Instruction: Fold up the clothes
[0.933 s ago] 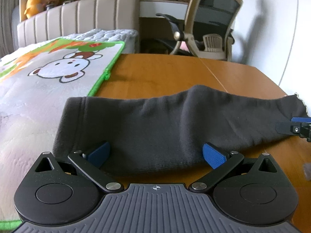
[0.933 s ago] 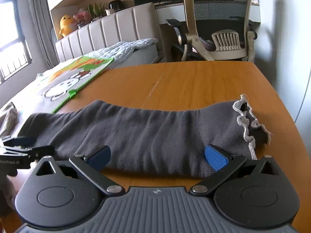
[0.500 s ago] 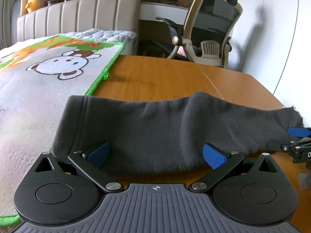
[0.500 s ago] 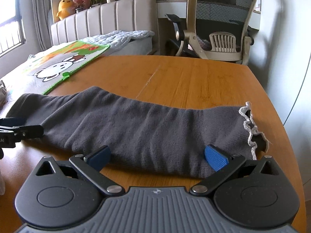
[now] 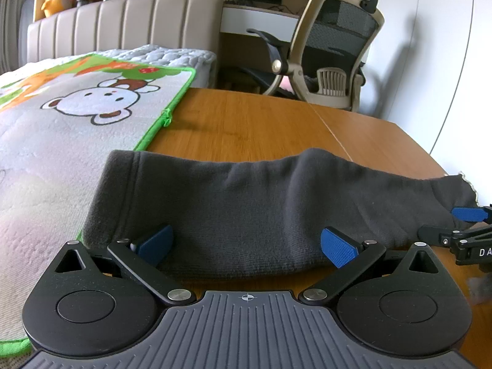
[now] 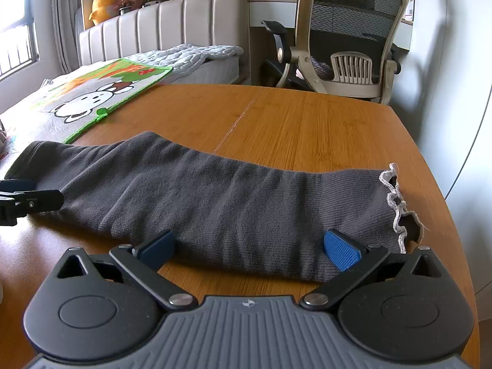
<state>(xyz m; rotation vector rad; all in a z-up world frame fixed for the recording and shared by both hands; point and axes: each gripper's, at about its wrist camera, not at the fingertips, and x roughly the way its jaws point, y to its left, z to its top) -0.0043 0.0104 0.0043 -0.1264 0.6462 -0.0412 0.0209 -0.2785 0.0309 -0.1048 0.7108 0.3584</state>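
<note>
Wood-grain table (image 6: pixel 307 129) fills mid frame in both wrist views, a seam line running up its centre. Bed with padded beige headboard (image 6: pixel 172 21) upper left; cartoon-print mat (image 5: pixel 61 129) spills from it onto the table's left side. Mesh office chair (image 6: pixel 353 37) upper right, against a white wall. Dark grey folded garment (image 6: pixel 215 193) lies flat across the table centre, frilled white trim at its right end. Left gripper (image 5: pixel 246 243) low centre in its view, jaws spread wide at the garment's near edge, holding nothing. Right gripper (image 6: pixel 249 246) likewise, spread wide, nothing between the pads. Yellow plush toy (image 6: pixel 103 3) on shelf, top left.
</note>
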